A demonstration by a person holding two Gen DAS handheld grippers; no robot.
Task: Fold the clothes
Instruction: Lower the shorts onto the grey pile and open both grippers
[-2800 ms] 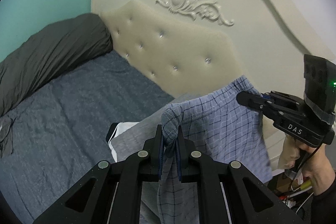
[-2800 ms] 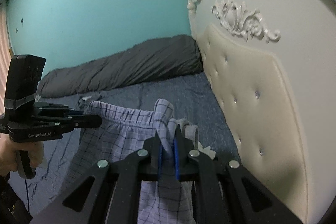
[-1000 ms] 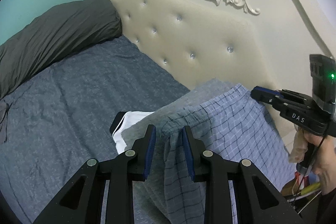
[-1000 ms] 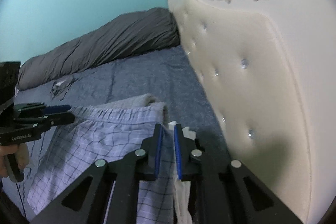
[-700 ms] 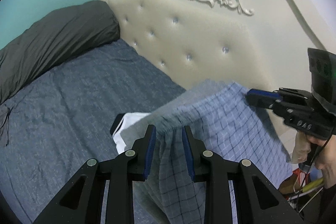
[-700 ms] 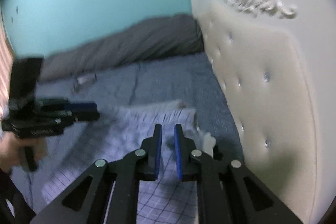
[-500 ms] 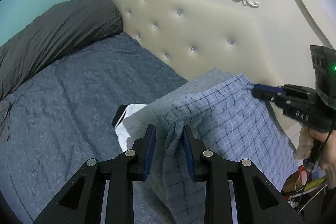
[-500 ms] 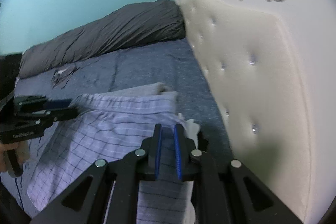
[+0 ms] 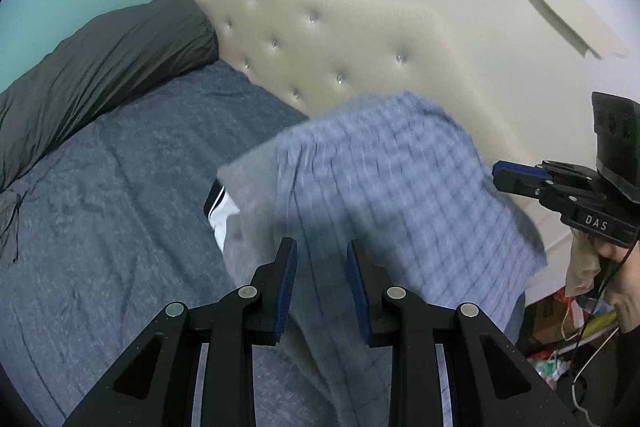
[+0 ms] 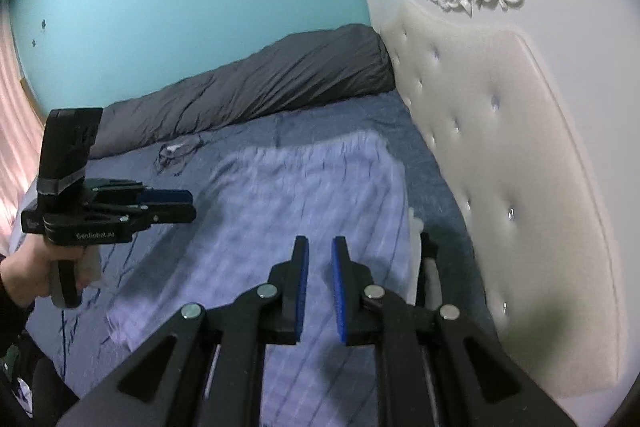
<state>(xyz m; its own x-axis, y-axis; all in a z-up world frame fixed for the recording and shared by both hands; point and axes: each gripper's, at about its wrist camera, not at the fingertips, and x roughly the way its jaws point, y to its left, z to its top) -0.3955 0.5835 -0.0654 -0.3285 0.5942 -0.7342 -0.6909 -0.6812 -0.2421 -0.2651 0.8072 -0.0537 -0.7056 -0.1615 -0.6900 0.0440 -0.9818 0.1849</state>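
Two hand-held grippers hover over a blue checked garment spread across a pile of clothes at the head end of a bed, just beside the tufted headboard. The left gripper stands parted with only cloth lying beneath its blue pads, nothing pinched; the right gripper shows a narrow gap between its pads and likewise grips nothing, the fabric lying flat below. In the right wrist view the garment fills the centre, with the left gripper at 9 o'clock; in the left wrist view the right gripper sits at 3 o'clock. The laying-out step appears finished, judging by the released cloth; the next move likely calls for pinching an edge or corner and carrying it across for a fold. Counted: two grippers, one checked garment, one grey piece beneath it, one white item with dark trim, one rolled dark duvet at 10 o'clock.
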